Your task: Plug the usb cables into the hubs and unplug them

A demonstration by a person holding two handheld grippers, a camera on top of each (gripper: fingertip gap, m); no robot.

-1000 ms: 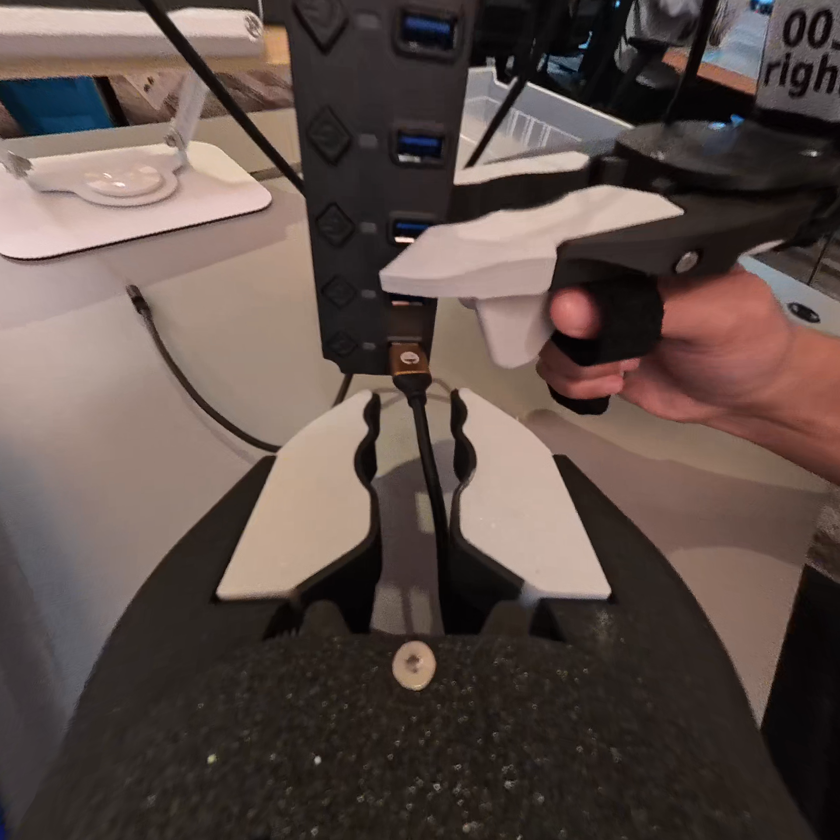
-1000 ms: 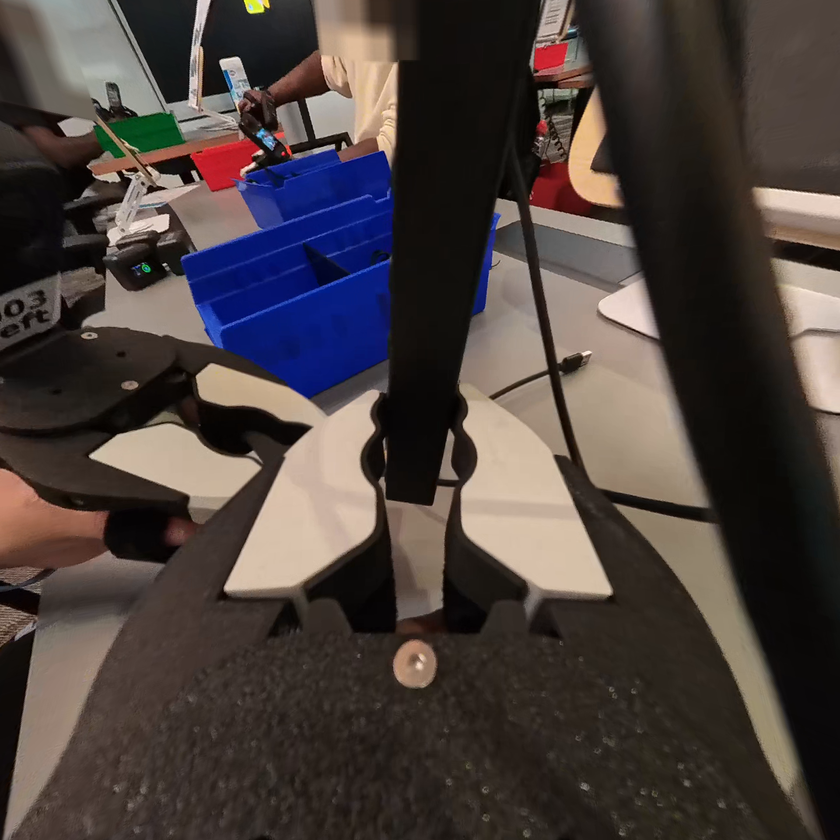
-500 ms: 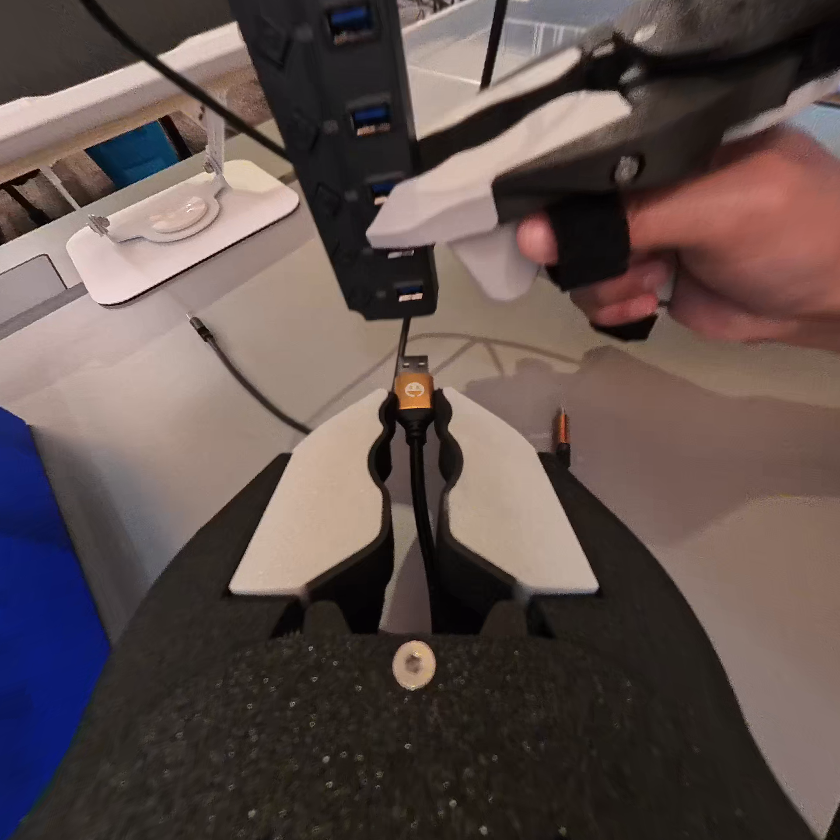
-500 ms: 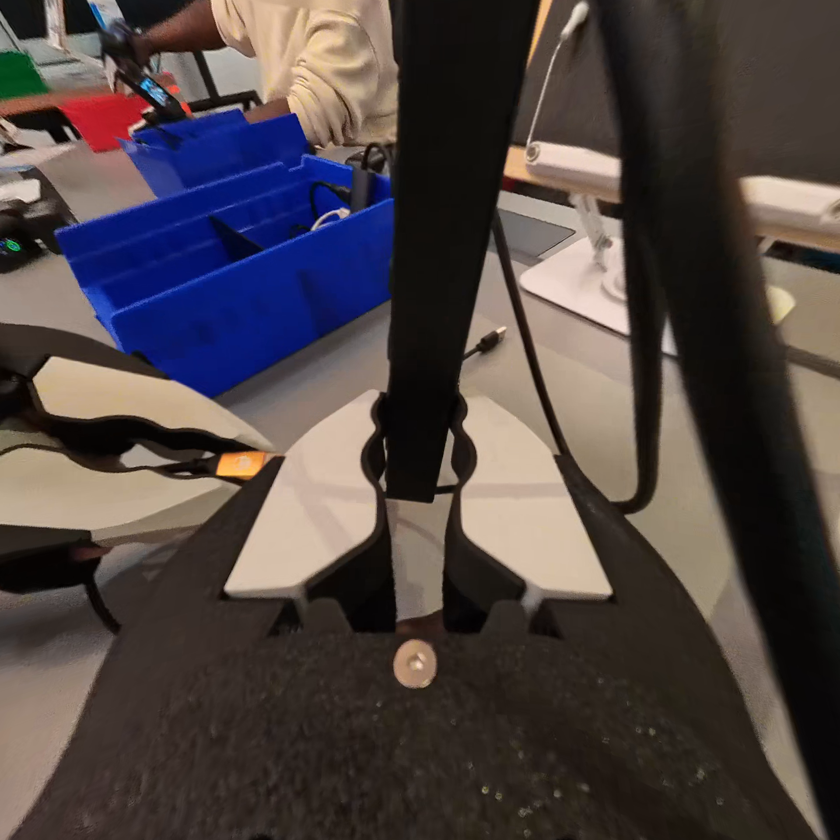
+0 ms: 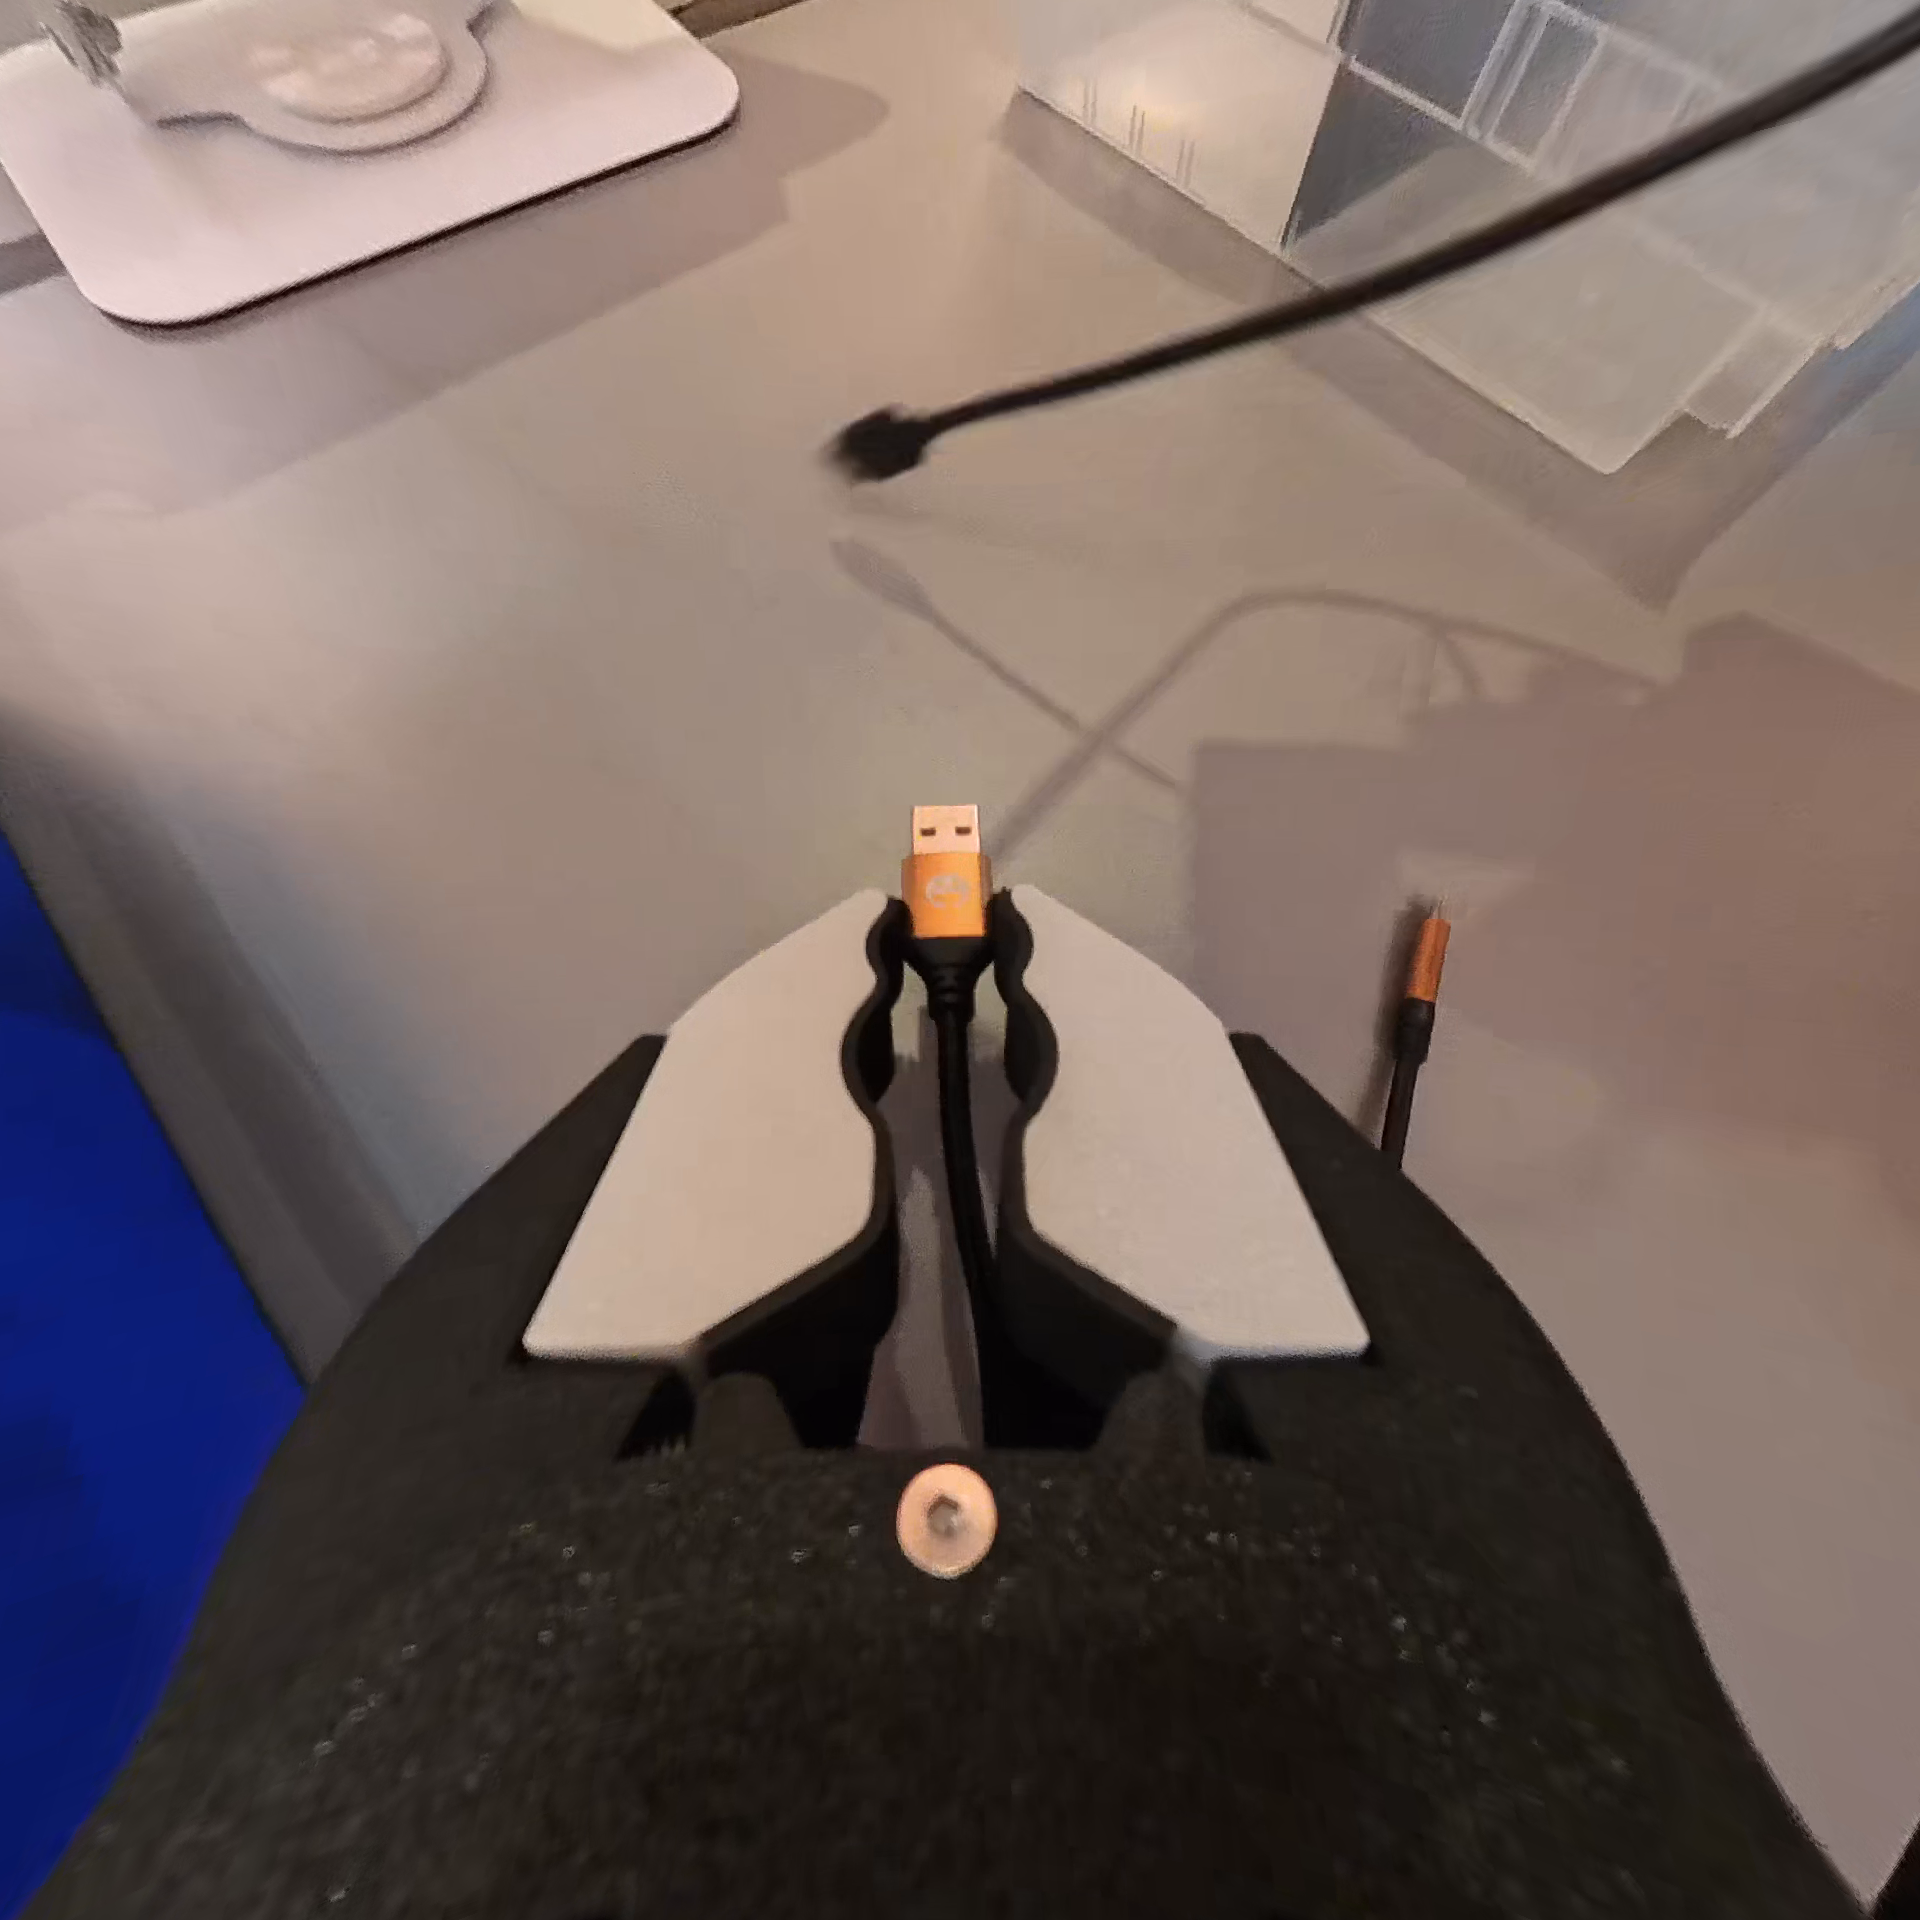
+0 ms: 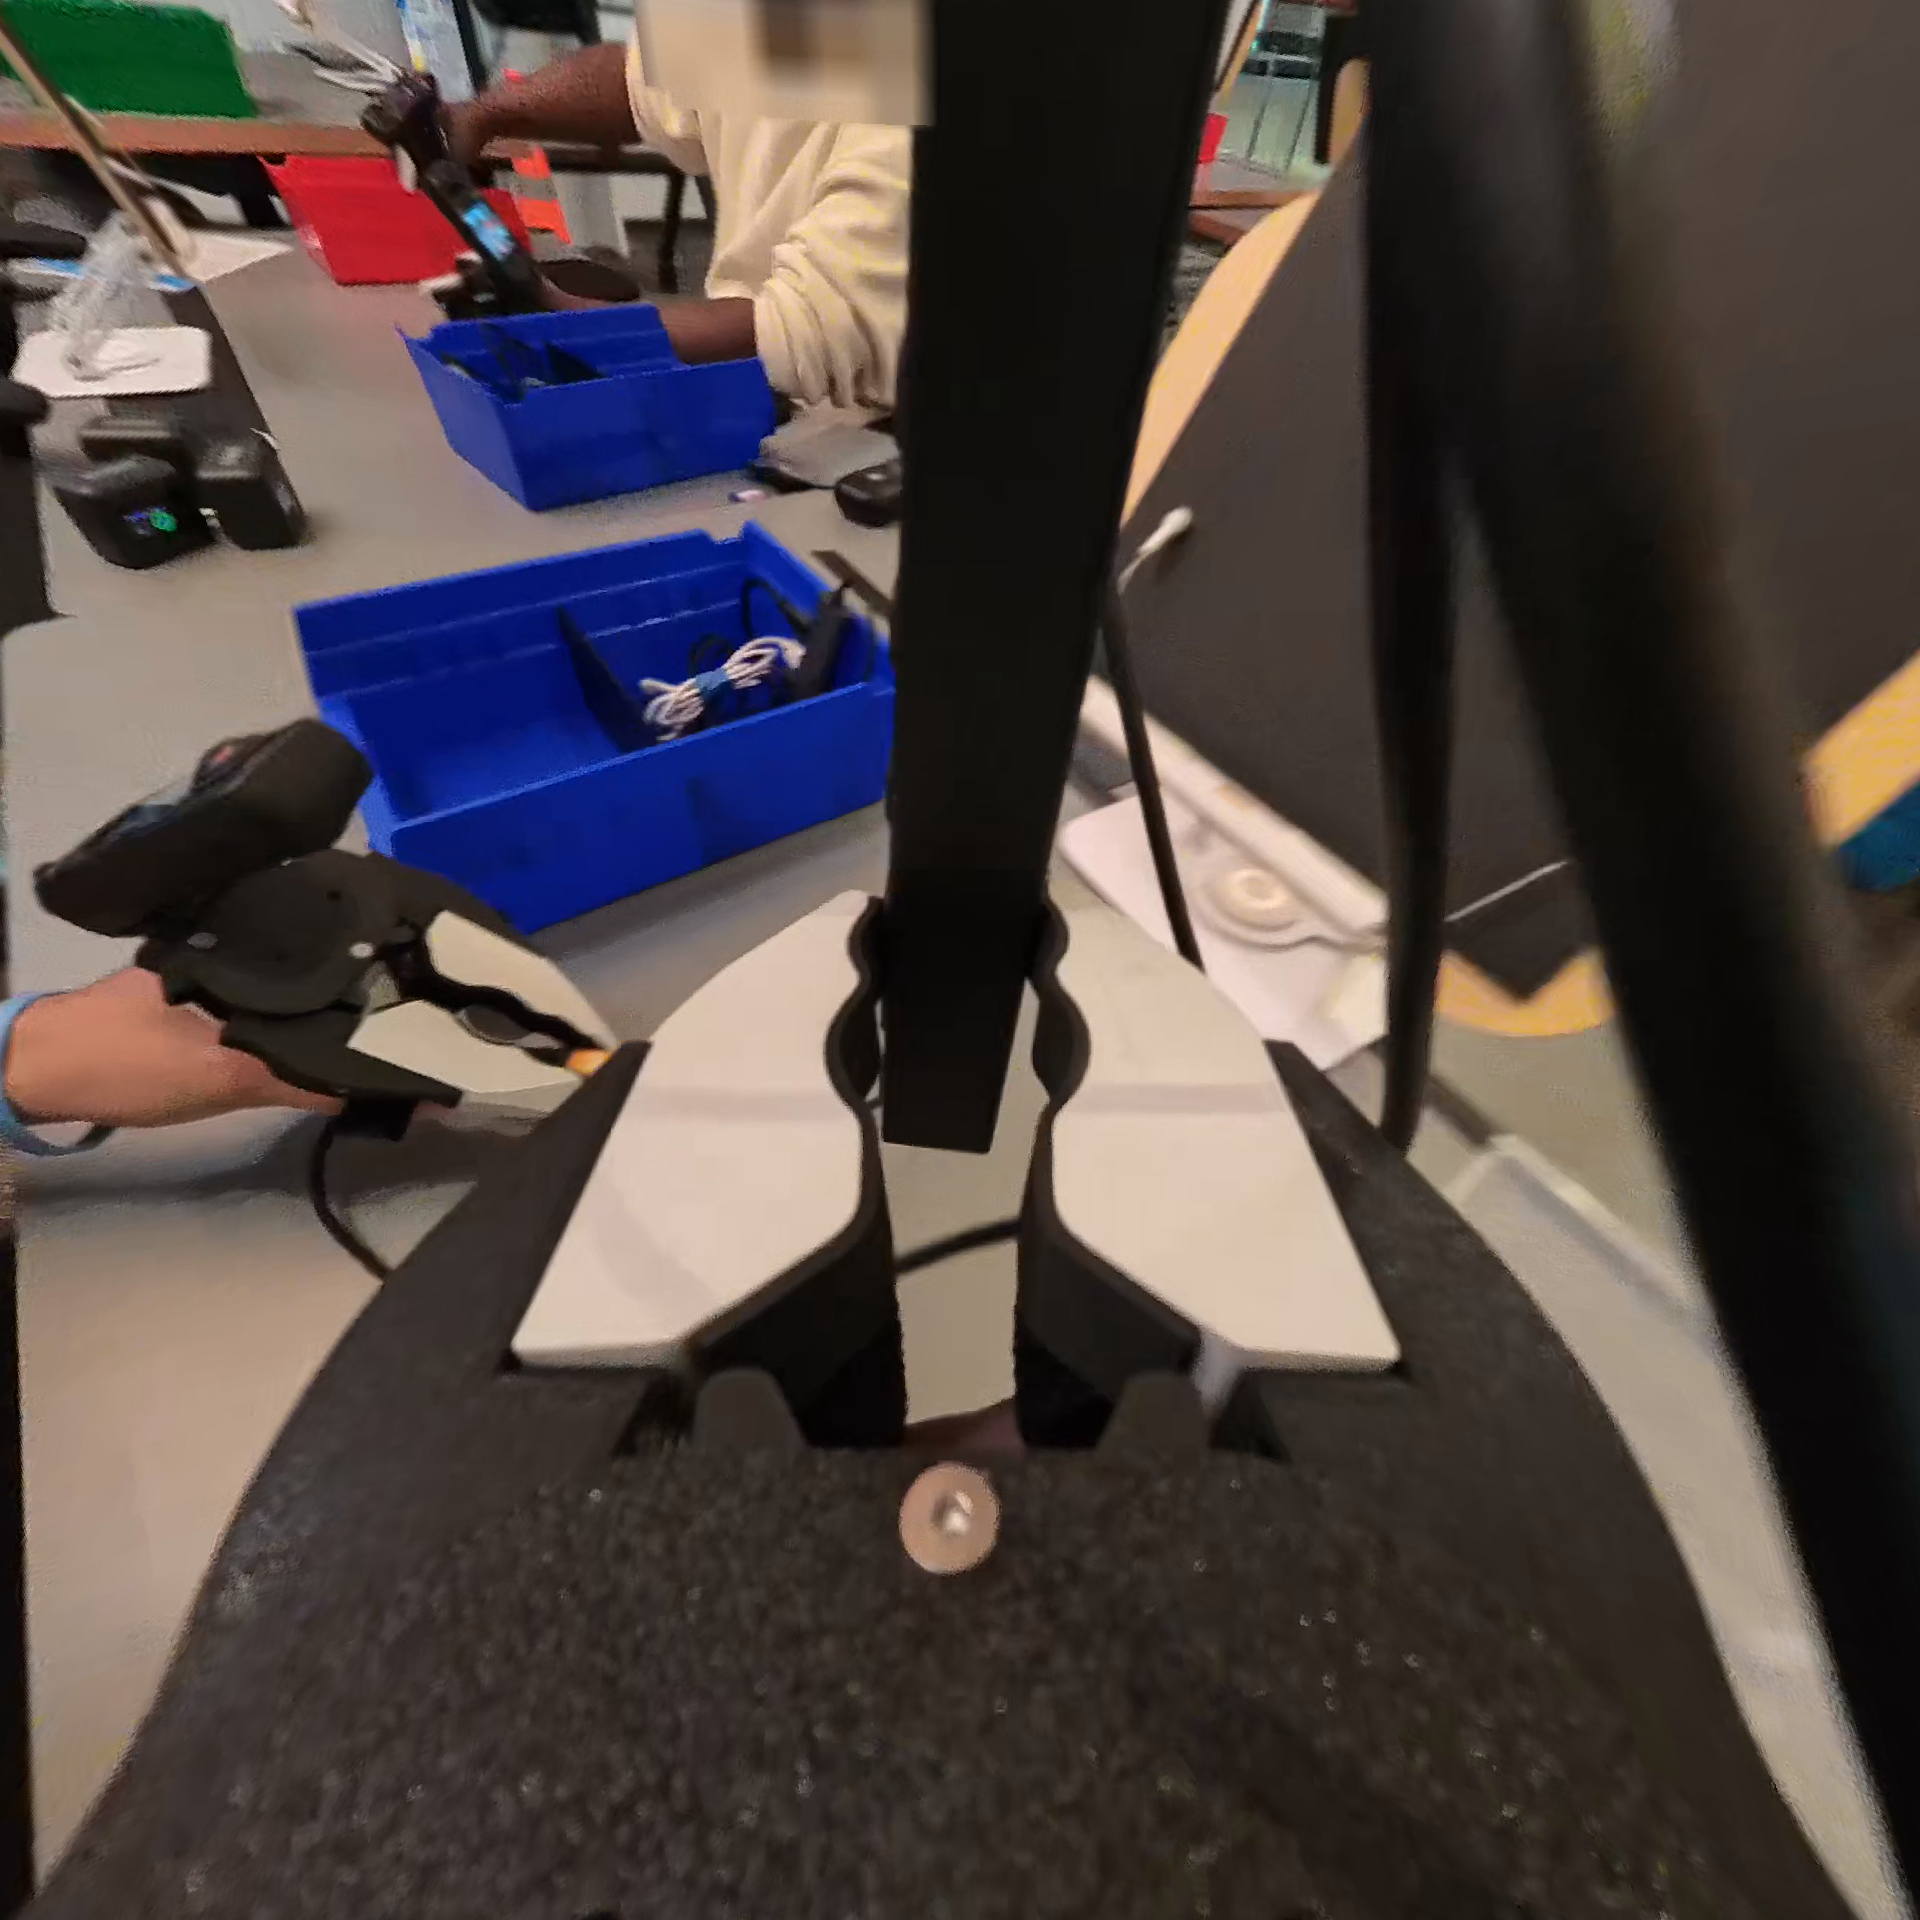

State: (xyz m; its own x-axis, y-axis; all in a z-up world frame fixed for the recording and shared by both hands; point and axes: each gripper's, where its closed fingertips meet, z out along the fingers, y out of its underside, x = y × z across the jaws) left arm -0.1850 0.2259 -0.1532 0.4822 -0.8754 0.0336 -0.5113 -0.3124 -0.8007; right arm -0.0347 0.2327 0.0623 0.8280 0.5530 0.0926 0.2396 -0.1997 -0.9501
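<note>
Because the left gripper has its fingers closed tight on the orange collar of the USB plug, the bare metal tongue juts out past the fingertips and the black cord runs back between the pads. The plug is free of any port and hangs low over the grey table. The right gripper is clamped on the lower end of the black hub, which stands upright between its jaws, raised off the table.

Judged from this, the unplug is done and the plug is ready to be set down or offered to another port. To do that well, the left hand should keep the tongue square to the hub's face and squeeze only the collar, never the cord, while the right holds the hub steady.

A second orange-tipped connector lies just right of the left gripper, and a loose black cable end hangs blurred farther out. Beyond sit a white stand base and a blue bin.
</note>
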